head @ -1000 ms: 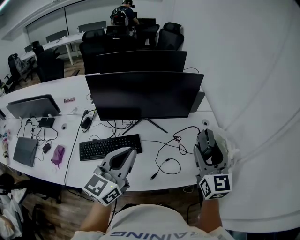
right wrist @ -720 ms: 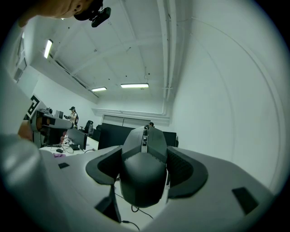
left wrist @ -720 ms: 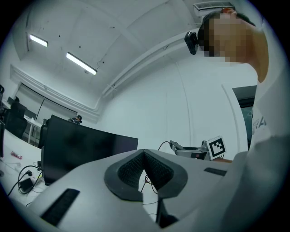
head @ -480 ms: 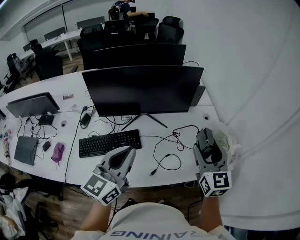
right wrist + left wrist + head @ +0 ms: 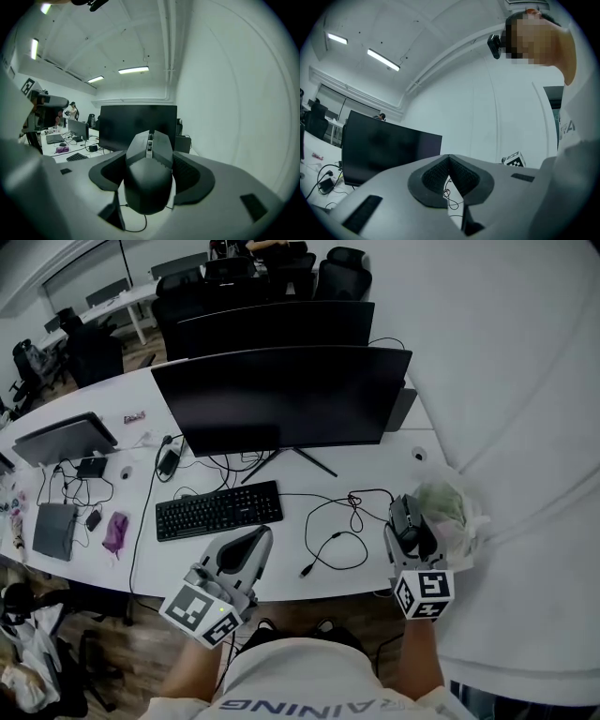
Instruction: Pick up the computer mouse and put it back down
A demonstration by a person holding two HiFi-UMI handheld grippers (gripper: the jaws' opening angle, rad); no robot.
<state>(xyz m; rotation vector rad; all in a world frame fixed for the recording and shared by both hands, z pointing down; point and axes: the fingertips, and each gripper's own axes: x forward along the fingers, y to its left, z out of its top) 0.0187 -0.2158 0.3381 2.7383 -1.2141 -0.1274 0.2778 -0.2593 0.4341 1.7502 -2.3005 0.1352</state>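
A dark grey computer mouse (image 5: 147, 176) sits gripped between the jaws of my right gripper (image 5: 149, 180), held in the air above the desk's right end. From the head camera the mouse (image 5: 406, 524) shows in the right gripper (image 5: 410, 532) near the front edge of the white desk (image 5: 366, 470). Its black cable (image 5: 339, 526) trails in loops across the desk. My left gripper (image 5: 246, 549) hovers over the front edge below the black keyboard (image 5: 218, 510). In the left gripper view its jaws (image 5: 449, 180) are shut with nothing between them.
A large dark monitor (image 5: 281, 397) stands mid-desk, with a second one behind it. A laptop (image 5: 61, 439), a tablet, a purple object (image 5: 115, 532) and cables crowd the left end. A white wall (image 5: 506, 381) runs along the right. Office chairs stand at the back.
My view has shifted, so the desk sits lower and nearer. The right gripper with the mouse has come slightly back toward the desk's front edge. The left gripper holds about the same place.
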